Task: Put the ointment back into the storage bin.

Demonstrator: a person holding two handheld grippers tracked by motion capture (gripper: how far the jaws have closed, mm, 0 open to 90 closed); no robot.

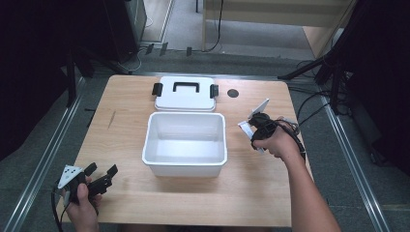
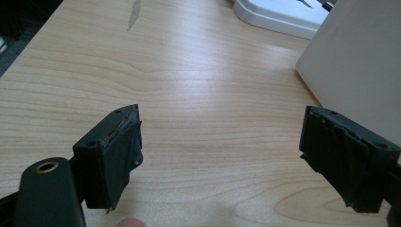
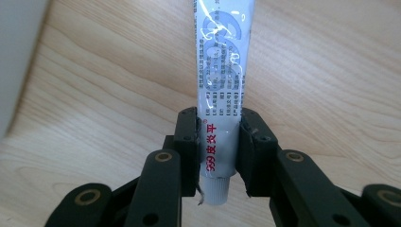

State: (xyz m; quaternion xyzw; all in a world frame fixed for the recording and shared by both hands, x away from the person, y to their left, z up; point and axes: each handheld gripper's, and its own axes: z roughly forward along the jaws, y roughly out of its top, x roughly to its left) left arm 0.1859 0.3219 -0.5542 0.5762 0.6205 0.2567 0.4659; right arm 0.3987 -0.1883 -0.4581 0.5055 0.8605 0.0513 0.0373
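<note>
- The wooden table (image 1: 121,145) carries everything; its top is pale, with a dark round hole near the far edge.
- The white bin (image 1: 185,143) sits open in the middle of the table, and nothing shows inside it from the high view.
- The white lid (image 1: 185,93) lies flat just behind the bin, black handle up, a black clip at each end.
- The right gripper (image 3: 218,142) is held just to the right of the bin, above the tabletop, its jaws pressed tight on a tube.
- The left gripper (image 2: 220,156) rests low over the near left corner of the table, jaws spread wide with nothing between them and the bin's wall close on one side.
- The tube of ointment (image 3: 221,71) is pinched near its capped end; the flat crimped tail sticks out away from the hand, over bare wood.
- My guess is the tube is light and soft, so a hard squeeze on the body could dent it or push paste toward the cap. The glossy skin looks a bit slippery. Holding it near the firmer shoulder, as now, seems the safest place, and the long free tail may swing or droop if the hand turns fast.
</note>
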